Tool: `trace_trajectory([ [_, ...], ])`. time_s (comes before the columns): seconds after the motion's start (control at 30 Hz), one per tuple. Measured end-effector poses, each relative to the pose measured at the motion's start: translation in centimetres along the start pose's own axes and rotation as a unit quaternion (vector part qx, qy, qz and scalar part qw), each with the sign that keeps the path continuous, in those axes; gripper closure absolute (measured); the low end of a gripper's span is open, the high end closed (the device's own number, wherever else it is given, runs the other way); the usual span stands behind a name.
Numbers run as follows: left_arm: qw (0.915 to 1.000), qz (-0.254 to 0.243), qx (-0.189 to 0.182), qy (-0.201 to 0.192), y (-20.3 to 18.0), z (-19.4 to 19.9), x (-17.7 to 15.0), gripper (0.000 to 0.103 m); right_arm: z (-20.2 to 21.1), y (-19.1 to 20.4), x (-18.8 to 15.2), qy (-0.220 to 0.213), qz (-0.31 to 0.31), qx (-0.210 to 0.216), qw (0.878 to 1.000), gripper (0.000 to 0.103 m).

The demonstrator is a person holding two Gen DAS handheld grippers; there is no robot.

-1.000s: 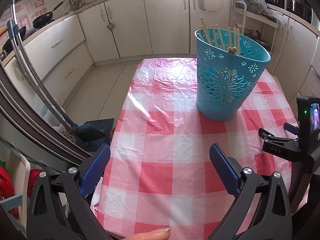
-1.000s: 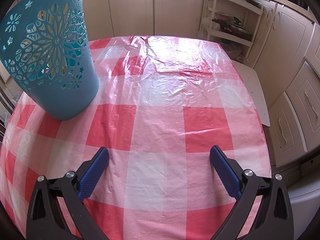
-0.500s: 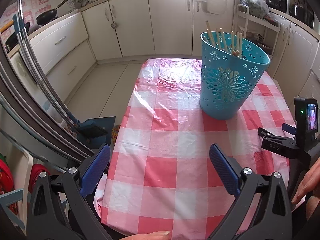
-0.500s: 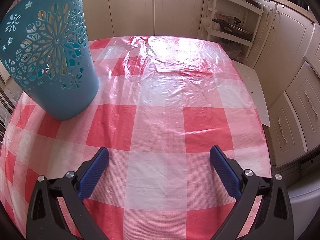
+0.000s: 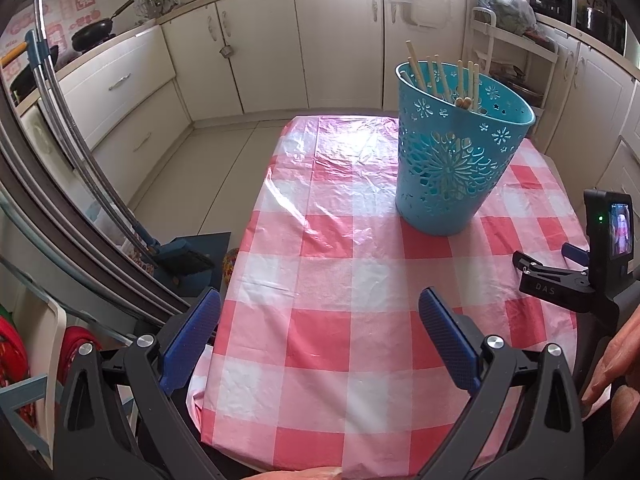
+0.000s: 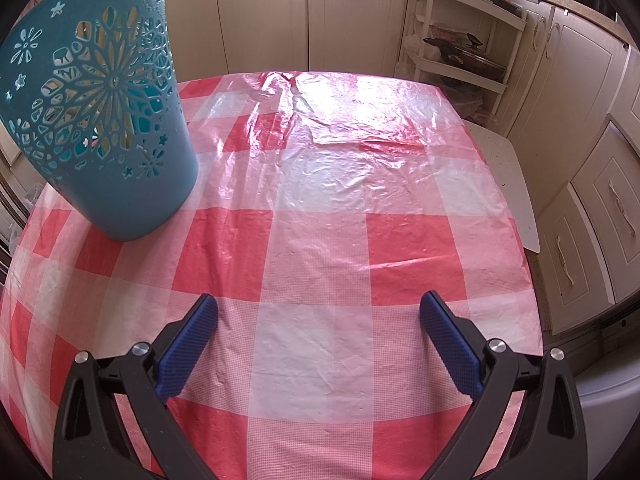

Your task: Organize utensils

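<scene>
Chopsticks [image 5: 434, 74] are seen standing on end in a blue perforated basket [image 5: 452, 168], which is set toward the far right of the table [image 5: 320, 272], at about one o'clock from the left gripper [image 5: 320, 320]. Their tips are fanned against the far rim, so the bundle is propped upright by the basket's tall flared wall and kept from spilling. Exactly how many sticks are held there cannot be counted with confidence, since the lower lengths are only glimpsed through the cut-out pattern.

In the right wrist view the same basket [image 6: 108, 120] is found at about ten o'clock from the right gripper [image 6: 318, 322], close by but not touched. No loose utensil is seen on the red-and-white checked cloth in either view, so the sorting is judged to be finished or very nearly so.

Both grippers are held with their blue pads spread wide and nothing between them, which suits hands that have nothing to carry. The left gripper is poised above the near edge of the table, well short of the basket; the right one is poised over the cloth's near half. A bare hand [image 5: 616, 364] is visible at the right edge of the left wrist view, on the handle of the right-hand tool, whose black clamp body and small lit screen [image 5: 620, 230] are seen at three o'clock.
</scene>
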State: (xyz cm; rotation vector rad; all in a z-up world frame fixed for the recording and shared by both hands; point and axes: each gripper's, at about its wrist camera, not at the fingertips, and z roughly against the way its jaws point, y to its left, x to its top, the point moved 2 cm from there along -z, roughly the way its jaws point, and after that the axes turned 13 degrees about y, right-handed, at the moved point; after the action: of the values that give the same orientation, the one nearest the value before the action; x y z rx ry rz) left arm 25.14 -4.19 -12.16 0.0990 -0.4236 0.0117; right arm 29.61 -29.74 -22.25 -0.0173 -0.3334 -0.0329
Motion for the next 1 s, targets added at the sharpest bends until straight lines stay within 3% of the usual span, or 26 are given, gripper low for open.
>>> trace_trajectory([
  [1.0, 0.9986, 0.003, 0.019, -0.049, 0.2, 3.3, -0.8, 0.008, 0.0, 0.0, 0.0, 0.0, 0.0, 0.0, 1.0, 0.007],
])
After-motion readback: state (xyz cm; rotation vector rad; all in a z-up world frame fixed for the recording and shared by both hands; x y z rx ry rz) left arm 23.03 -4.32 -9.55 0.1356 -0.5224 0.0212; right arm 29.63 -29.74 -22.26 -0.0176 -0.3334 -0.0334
